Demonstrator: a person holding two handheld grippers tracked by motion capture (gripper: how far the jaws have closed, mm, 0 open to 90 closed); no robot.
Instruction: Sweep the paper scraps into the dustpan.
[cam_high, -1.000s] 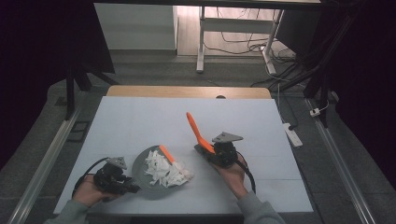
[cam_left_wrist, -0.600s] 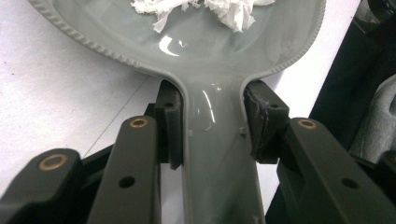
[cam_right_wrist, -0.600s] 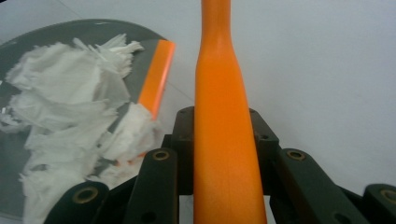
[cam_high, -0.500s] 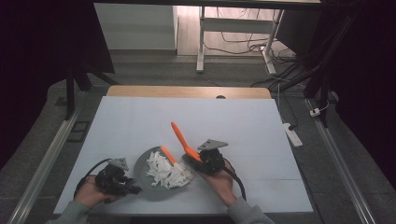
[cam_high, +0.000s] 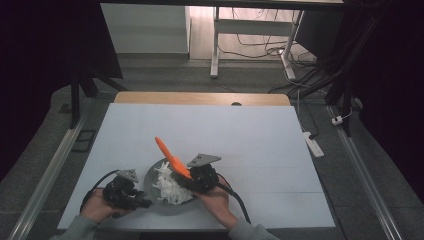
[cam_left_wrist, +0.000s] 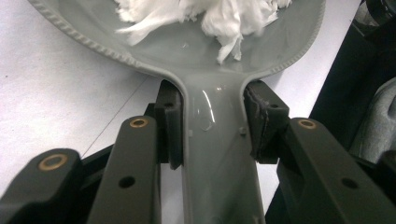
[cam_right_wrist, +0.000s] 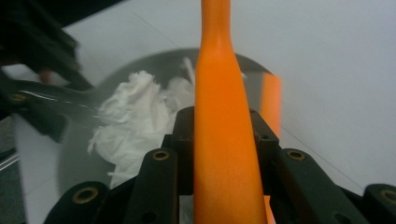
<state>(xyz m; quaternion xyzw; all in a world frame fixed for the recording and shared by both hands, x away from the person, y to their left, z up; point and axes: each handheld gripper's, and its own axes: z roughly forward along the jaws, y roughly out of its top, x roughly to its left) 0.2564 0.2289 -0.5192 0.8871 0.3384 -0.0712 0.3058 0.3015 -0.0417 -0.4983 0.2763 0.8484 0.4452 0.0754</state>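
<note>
- Two grippers work at one landmark, the grey pan (cam_high: 159, 186), which lies flat on the white table (cam_high: 240, 130) near the table's front edge, on the person's side.
- The pan is round and shallow with a beaded rim; its handle points toward the left hand (cam_high: 95, 210). This orientation gives that hand a fixed hold, so the pan probably does not slide while its contents are worked.
- The left gripper (cam_high: 131, 192) sits just beside the pan on its handle side. In the left gripper view its jaws stand closed on the pan handle (cam_left_wrist: 217, 154), one pad pressed against each edge of the handle. The grip is narrow and firm, judged to serve as an anchor only.
- The right gripper (cam_high: 192, 176) sits at the pan's opposite rim, partly above the bowl. Its jaws are clamped on the shaft of the orange utensil (cam_high: 171, 157); no gap shows between pads and shaft in the right gripper view.
- The orange utensil (cam_right_wrist: 224, 140) slants up and away from the pan. Its held end is hidden by the gripper, so which end is which cannot be told.
- The white shreds (cam_high: 170, 186) lie heaped inside the pan, mostly toward the right gripper's side. Their material cannot be told. Their place in the bowl suggests stirring or scooping as the step in hand.
</note>
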